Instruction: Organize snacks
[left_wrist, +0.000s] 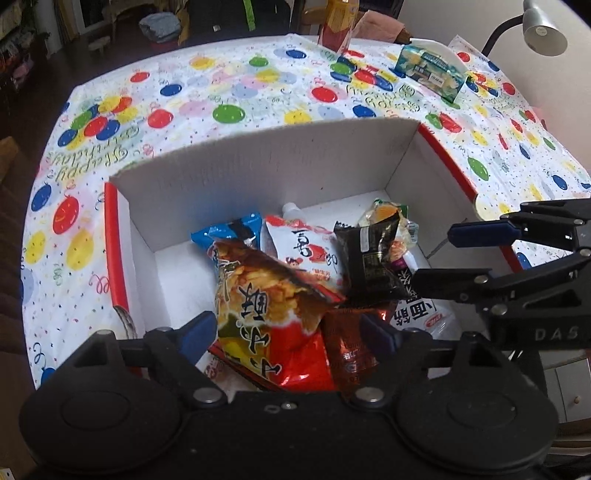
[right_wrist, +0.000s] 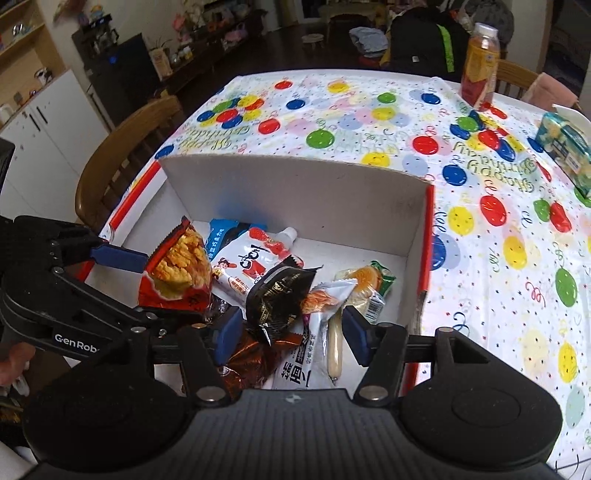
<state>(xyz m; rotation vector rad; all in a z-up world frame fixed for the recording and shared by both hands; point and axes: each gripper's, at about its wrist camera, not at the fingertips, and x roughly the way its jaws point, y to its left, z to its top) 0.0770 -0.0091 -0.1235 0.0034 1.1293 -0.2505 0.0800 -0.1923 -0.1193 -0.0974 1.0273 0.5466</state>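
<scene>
Over a table draped in a white balloon-print birthday cloth (left_wrist: 229, 85), both grippers lean into an open white cardboard box with red outer sides (left_wrist: 258, 162). The left gripper (left_wrist: 284, 328) points forward and down from the box's near edge, and its blue-padded fingers (left_wrist: 195, 326) stand spread on either side of a red-and-orange crinkled chip bag (left_wrist: 273, 306). The bag sits between the pads, touching the left one; whether it is pinched cannot be told. In the right wrist view this same bag (right_wrist: 177, 273) stands tilted at the box's left side, with one blue pad against its edge.

The right gripper (right_wrist: 291, 332) comes in from the right side of the box, released, with its pads wide apart. Between them lie a black foil snack packet (right_wrist: 277, 295), a white noodle packet with black lettering (right_wrist: 306, 354) and a pale sausage stick (right_wrist: 334, 350); none is clamped. Farther back rest a white-and-red spouted pouch (right_wrist: 255, 258), a blue wrapped biscuit pack (right_wrist: 225, 236) and a clear-wrapped orange-and-green sweet (right_wrist: 369, 280).

The snacks crowd the near half of the box, while bare floor (right_wrist: 369, 254) runs along the tall far wall. Outside the box, the cloth lies open. A yellow-and-red drink bottle (right_wrist: 478, 66) and a blue-green carton (right_wrist: 565, 147) stand well apart near the far right edge.
</scene>
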